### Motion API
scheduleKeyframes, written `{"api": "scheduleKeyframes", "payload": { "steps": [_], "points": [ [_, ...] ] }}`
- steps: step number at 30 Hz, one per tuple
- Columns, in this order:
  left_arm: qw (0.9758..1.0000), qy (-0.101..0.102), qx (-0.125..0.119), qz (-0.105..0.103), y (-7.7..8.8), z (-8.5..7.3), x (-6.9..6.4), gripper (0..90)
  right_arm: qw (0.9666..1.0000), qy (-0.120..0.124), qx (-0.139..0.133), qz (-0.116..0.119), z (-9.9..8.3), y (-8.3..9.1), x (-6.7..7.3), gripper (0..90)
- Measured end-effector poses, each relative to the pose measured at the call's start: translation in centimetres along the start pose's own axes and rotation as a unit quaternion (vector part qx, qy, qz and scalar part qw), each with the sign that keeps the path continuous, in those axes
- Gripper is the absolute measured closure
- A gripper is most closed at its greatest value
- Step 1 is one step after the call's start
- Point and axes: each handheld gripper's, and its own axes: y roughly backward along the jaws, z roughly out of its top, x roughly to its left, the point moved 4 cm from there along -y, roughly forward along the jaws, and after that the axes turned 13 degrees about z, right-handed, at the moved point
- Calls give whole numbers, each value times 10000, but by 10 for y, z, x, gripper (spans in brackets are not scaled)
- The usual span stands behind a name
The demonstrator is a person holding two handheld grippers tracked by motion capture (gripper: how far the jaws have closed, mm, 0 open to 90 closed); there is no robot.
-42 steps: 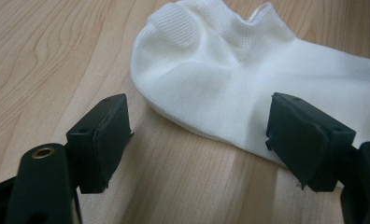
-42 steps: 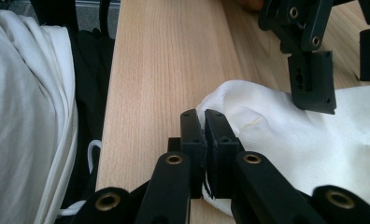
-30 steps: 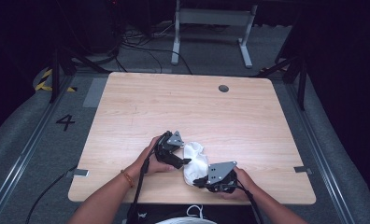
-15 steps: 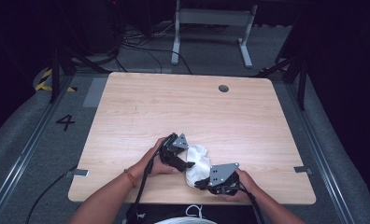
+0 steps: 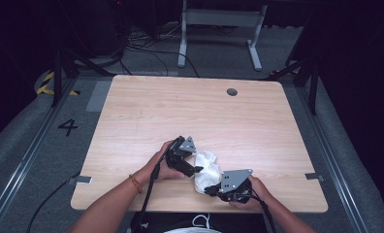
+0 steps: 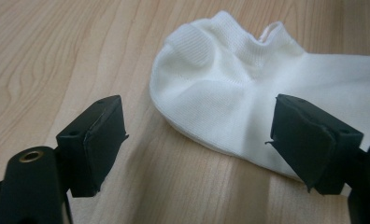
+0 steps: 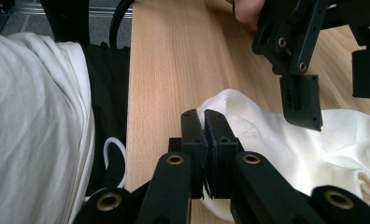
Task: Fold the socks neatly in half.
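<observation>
Light wood-grain tabletop (image 5: 146,116) carries a white knitted ankle sock (image 5: 205,165) near its front edge, between the two hand-held grippers. Right gripper (image 7: 204,122) has its black jaws clamped together on the sock's edge, pinching a fold of fabric. Left gripper (image 6: 197,140) has just been opening; its jaws stand wide apart, one pad clear over bare wood, the other over the sock's side, with the cuff end lying ahead of them. Grey carpeted floor (image 5: 30,160) surrounds the table.
</observation>
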Motion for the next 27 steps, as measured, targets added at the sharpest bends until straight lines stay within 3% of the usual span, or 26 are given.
{"api": "scheduleKeyframes", "payload": {
  "steps": [4,9,27],
  "points": [
    [9997,-86,250,-1,-5,-6,-1,189,10000,31,-60,-42,2,4,-1,879],
    [9998,59,196,-67,-7,-7,-3,187,9999,38,-86,-55,2,6,0,879],
    [9994,-183,73,-293,-9,-5,-14,168,9985,-34,-444,-331,13,26,-5,883]
  ]
}}
